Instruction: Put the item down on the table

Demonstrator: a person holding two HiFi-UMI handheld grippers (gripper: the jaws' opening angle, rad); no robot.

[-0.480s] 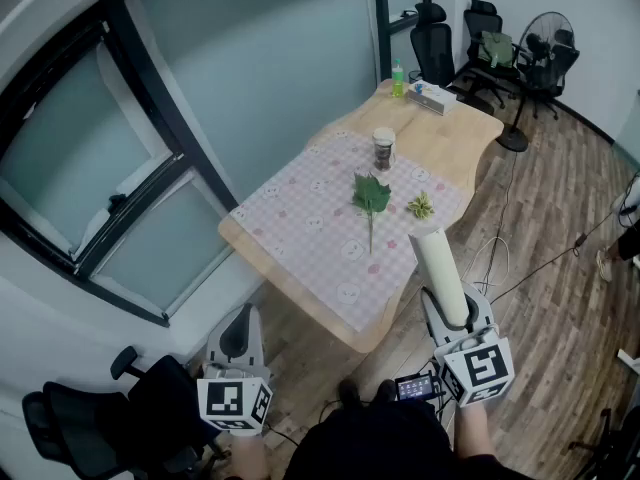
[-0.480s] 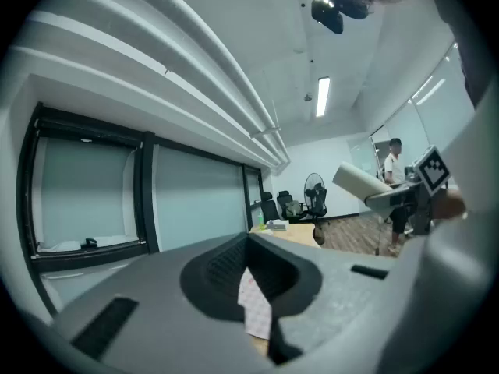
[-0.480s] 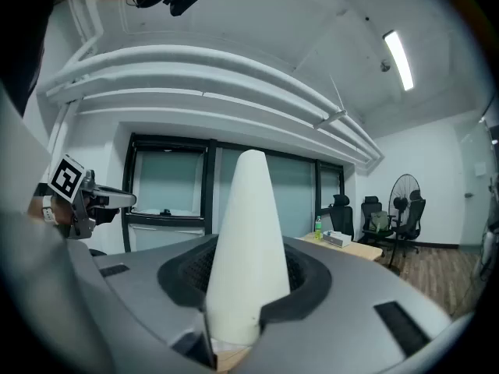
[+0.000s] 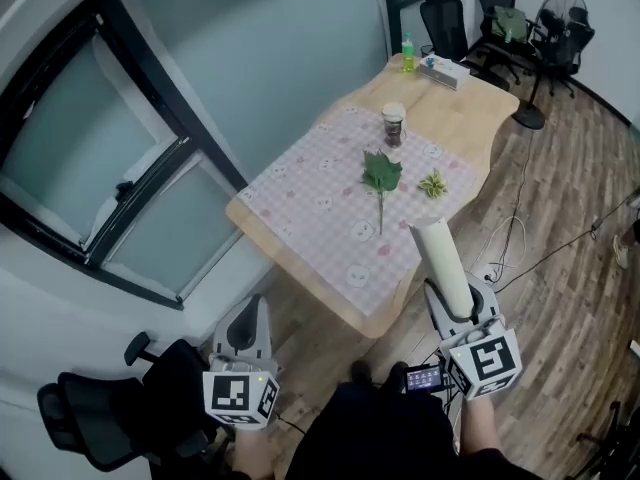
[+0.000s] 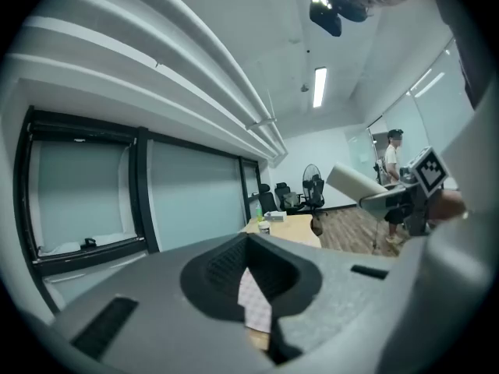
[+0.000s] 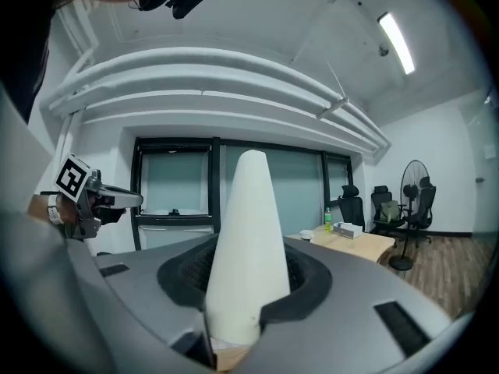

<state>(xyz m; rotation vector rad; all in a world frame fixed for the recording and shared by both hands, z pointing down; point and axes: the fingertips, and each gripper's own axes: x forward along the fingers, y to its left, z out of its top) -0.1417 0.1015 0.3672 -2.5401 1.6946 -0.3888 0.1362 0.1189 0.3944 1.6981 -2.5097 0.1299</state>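
A white paper roll (image 4: 443, 258) sticks up and forward out of my right gripper (image 4: 454, 300), whose jaws are shut on its lower end. The right gripper view shows the same roll (image 6: 248, 232) rising from between the dark pads. I hold it in the air, short of the near edge of the wooden table (image 4: 472, 120). My left gripper (image 4: 246, 332) is low at the left, off the table, with its jaws together and nothing in them. In the left gripper view only a sliver of tablecloth shows through the left gripper (image 5: 254, 302).
A pink checked cloth (image 4: 310, 218) covers the table's near half. On it lie a green leaf (image 4: 381, 175), a small plant sprig (image 4: 433, 184) and a jar (image 4: 393, 123). A green bottle (image 4: 408, 53) and tissue box (image 4: 445, 70) stand at the far end. Office chairs (image 4: 447, 18) and a fan (image 4: 558, 13) are beyond.
The head view has shifted a little, so the table sits slightly further right. Both grippers keep the same pose and the roll stays in the right one.
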